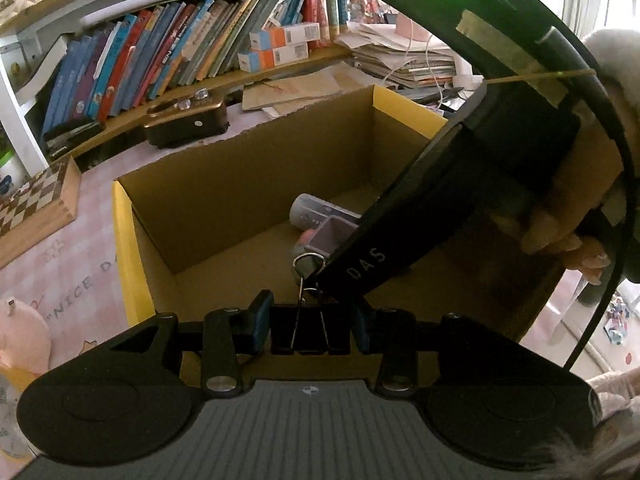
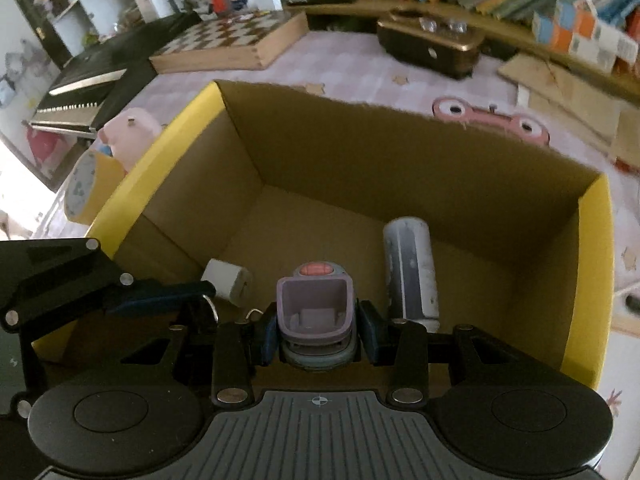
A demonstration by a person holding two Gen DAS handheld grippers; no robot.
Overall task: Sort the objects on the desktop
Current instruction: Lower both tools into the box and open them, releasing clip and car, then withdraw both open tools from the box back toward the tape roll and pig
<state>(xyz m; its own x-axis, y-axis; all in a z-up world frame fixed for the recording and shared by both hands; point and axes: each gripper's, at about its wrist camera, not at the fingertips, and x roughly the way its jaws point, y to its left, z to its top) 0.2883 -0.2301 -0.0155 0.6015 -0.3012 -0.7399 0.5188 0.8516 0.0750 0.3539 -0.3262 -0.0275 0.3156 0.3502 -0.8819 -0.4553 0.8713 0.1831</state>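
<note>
Open cardboard box (image 2: 592, 264) with yellow rim on pink desk mat (image 2: 352, 68). Grey cylindrical case (image 2: 410, 268) lying near its right wall. Right gripper (image 2: 318, 338) clamped on purple-grey plastic gadget (image 2: 316, 312) above box floor. Left gripper (image 1: 308, 326) clamped on black binder clip (image 1: 308, 330) over near edge.

Cardboard box (image 2: 400, 152): open top, unobstructed from above. Inside, a white cylinder (image 2: 410, 268) lies right of centre and a small white roll (image 2: 226, 286) near its left wall; the floor between them and toward the far wall is free.
</note>
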